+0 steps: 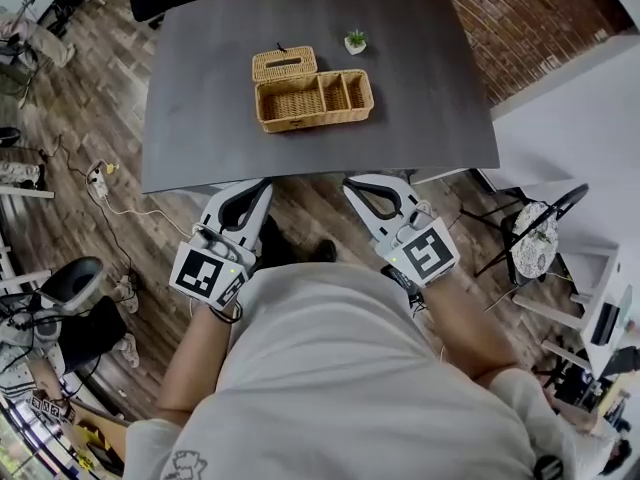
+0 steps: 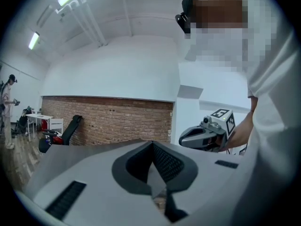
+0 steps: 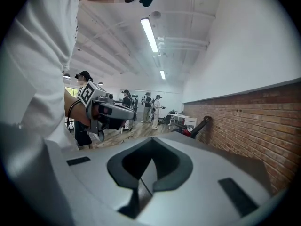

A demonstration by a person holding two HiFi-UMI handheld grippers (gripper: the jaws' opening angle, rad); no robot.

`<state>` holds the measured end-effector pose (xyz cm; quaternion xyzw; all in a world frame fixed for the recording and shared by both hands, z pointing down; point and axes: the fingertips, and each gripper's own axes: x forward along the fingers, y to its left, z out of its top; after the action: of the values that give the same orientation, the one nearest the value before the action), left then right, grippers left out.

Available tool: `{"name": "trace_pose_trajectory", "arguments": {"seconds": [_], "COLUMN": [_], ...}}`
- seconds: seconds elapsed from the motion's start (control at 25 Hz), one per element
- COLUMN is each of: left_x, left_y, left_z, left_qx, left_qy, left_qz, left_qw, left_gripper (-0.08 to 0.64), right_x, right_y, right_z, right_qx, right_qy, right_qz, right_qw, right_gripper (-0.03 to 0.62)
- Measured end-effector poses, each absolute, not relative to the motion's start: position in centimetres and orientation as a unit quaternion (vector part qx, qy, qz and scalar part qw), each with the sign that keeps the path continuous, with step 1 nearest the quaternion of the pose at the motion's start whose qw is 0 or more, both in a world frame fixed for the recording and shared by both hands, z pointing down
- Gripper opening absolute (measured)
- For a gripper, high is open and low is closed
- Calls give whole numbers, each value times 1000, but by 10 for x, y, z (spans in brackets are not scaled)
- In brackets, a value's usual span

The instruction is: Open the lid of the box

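While both pairs of jaws are pressed together on nothing, the left gripper (image 1: 262, 184) and the right gripper (image 1: 350, 181) hang close to the person's body, with their tips at the near edge of the table (image 1: 200, 118). Each gripper's own view shows its two jaws meeting along a thin seam with nothing between them.

The box (image 1: 300, 121) lies straight ahead of the grippers, well past the near edge and toward the middle of the tabletop. It sits roughly on the line that runs out between the two tips, so neither gripper is clearly the nearer. Its long axis runs across the reach, from left to right, with the right end swung slightly away.

The box looks open already, since three woven compartments show from above. The lid (image 1: 285, 64) lies flat just beyond the box's far wall, touching it or nearly so, over the left part. That puts it more in line with the left gripper than the right. I judge that any move toward the lid would have to pass over the open box, which stands between lid and grippers.

A small potted plant (image 1: 355, 40) stands beyond the box's right end, just beside the lid's right side but apart from it. It would be the nearest thing to knock on a reach from the right. The tabletop between the grippers and the box is bare.
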<state>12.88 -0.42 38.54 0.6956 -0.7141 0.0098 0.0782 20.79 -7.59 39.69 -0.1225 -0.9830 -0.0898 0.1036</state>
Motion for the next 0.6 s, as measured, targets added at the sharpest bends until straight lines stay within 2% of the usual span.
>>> {"name": "trace_pose_trajectory", "arguments": {"seconds": [0.6], "left_x": [145], "left_y": [23], "left_z": [381], "left_qx": [687], "left_qy": [-723], "left_qz": [2], "left_qw": [74], "left_gripper": [11], "right_x": [222], "right_y": [-53], "right_z": [390], "right_qx": [-123], "right_qy": [-984], "right_qz": [-92], "right_qw": [90], "right_gripper": [5]}}
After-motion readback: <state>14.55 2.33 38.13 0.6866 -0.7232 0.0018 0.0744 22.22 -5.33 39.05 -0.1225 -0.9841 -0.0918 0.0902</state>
